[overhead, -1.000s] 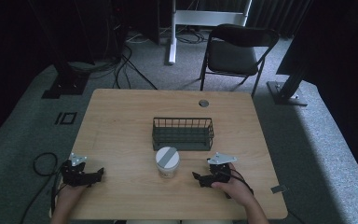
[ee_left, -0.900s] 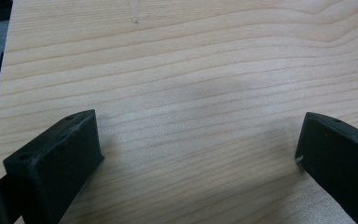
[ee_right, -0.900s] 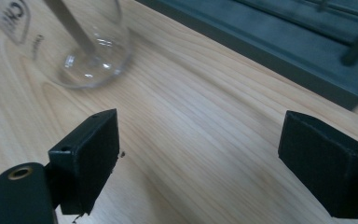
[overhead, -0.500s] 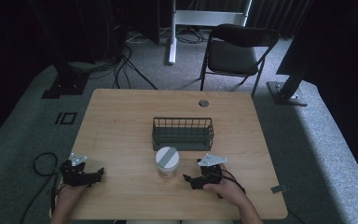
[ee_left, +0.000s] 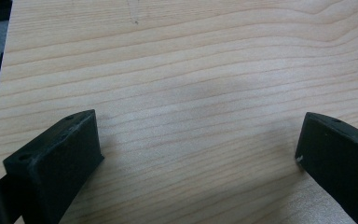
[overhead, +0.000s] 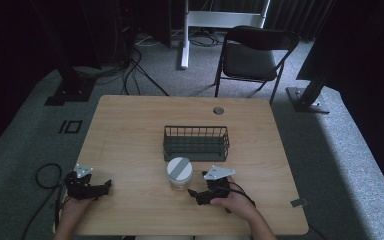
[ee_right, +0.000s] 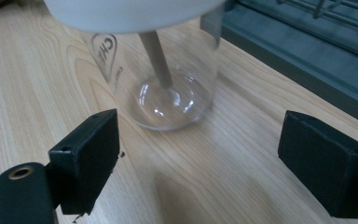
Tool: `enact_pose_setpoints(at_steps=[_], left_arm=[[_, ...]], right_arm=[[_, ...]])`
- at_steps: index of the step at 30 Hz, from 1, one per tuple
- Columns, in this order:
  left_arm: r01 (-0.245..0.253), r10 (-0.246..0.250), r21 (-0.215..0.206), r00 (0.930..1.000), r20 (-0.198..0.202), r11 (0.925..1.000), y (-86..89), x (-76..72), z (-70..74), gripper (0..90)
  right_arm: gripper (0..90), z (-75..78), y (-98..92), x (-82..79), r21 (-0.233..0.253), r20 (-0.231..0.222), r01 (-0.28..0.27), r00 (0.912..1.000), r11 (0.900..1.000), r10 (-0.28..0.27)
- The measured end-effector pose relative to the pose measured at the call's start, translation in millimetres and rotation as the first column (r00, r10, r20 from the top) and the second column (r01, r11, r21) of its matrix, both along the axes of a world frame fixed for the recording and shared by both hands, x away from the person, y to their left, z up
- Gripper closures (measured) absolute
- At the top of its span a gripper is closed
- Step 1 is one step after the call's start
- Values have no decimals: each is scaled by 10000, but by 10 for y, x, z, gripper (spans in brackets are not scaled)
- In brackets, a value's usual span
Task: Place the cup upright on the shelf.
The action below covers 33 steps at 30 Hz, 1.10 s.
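From the high view, a clear jar stands upright on the wooden table, its long axis vertical and its white lid with a grey stripe facing up. It sits near the front middle of the table, just in front of a dark wire basket. The right gripper rests on the table just to the right of the jar and slightly nearer the person, its jaws pointing left toward the jar and not touching it. Compared with a second ago, this gripper has moved left and closer to the jar, while the jar and basket have not shifted. The left gripper lies near the table's front left corner, well apart from the jar, in the same place as before.

From the left gripper view, the two black jaws stand wide apart over bare wood grain, holding nothing.

From the right gripper view, the jaws are wide open and empty, with the jar straight ahead between their lines, a little beyond the tips. The glass is see-through with part of a printed outline on its side, a round base resting on the wood, and the white lid across the top. The basket lies behind and to the right.
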<state>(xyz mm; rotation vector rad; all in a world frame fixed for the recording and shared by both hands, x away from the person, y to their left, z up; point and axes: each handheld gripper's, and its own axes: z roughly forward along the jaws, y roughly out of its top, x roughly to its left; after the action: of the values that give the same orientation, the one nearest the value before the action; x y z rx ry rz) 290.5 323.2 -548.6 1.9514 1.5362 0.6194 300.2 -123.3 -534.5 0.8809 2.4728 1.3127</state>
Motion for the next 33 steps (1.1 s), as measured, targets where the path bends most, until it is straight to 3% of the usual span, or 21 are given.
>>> enact_pose_setpoints(at_steps=[17, 33], left_arm=[[-2, 2, 0, 10000, -1, 10000, 0, 0, 0, 1], [-1, 1, 1, 10000, 0, 10000, 0, 0, 0, 1]], right_arm=[[125, 34, 229, -14, 494, 274, -361, 9990, 9981, 348], [133, 6, 377, 9, 896, 639, -186, 9979, 9958, 129]])
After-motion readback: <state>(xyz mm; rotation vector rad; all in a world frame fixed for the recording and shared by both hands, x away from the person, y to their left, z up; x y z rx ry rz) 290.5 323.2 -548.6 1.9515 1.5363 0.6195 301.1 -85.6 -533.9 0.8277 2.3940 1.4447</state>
